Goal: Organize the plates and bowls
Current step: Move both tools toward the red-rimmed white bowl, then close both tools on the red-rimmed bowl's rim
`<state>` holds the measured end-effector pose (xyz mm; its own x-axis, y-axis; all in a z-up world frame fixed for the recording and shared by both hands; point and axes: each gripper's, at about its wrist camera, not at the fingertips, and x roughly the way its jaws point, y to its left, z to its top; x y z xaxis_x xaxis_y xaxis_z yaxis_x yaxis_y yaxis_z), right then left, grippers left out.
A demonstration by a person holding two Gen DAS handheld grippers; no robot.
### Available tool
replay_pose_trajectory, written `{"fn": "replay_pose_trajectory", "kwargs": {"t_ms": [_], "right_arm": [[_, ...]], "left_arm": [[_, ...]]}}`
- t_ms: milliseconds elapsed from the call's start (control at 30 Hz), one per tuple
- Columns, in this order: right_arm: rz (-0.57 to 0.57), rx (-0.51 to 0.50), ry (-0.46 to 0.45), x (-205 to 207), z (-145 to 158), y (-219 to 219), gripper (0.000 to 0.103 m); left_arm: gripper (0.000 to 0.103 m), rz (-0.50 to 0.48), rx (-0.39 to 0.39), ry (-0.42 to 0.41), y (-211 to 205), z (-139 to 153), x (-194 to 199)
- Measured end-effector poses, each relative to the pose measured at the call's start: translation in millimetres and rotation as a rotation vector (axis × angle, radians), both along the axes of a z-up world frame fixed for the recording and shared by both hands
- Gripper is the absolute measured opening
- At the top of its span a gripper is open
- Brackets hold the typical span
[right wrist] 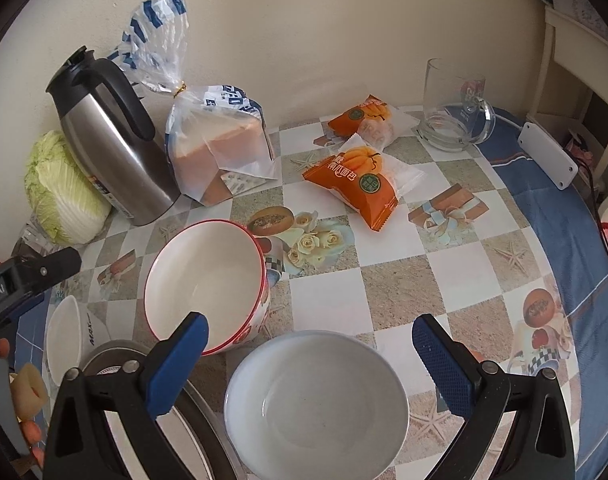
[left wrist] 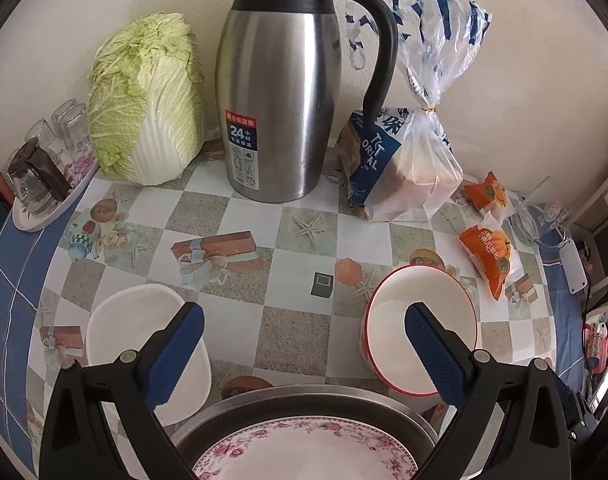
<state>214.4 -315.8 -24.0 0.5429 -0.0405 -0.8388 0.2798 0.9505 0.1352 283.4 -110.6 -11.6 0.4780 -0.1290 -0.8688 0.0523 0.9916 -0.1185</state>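
My left gripper (left wrist: 304,344) is open and empty above a floral plate (left wrist: 304,452) that lies on a metal tray (left wrist: 308,400). A plain white bowl (left wrist: 143,344) stands at its left fingertip, a red-rimmed bowl (left wrist: 424,328) at its right. My right gripper (right wrist: 310,354) is open and empty over a pale bluish-white bowl (right wrist: 316,400). The red-rimmed bowl (right wrist: 207,280) is just left of it, behind the left finger. The plain white bowl (right wrist: 63,340) and tray edge (right wrist: 111,352) show at far left.
A steel thermos (left wrist: 279,92), a cabbage (left wrist: 147,100), a bread bag (left wrist: 404,160) and orange snack packs (right wrist: 356,184) stand along the wall. Upturned glasses on a plate (left wrist: 43,172) are at the far left, a glass mug (right wrist: 452,108) and white box (right wrist: 548,156) at the right.
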Motion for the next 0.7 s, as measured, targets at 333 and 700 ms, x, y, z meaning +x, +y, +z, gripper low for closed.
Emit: {"fn": "replay_pose_trajectory", "kwargs": {"t_ms": [333,700], "right_arm": [[0.053,-0.029,0.008,18,-15,10,0.103],[0.066,-0.040,0.065,36,-34,21,0.103]], "left_arm": [[0.101,-0.033,0.011,0.042,-26,-25,17],[0.100,-0.025,0.091,0.054,-30,-42,27]]}}
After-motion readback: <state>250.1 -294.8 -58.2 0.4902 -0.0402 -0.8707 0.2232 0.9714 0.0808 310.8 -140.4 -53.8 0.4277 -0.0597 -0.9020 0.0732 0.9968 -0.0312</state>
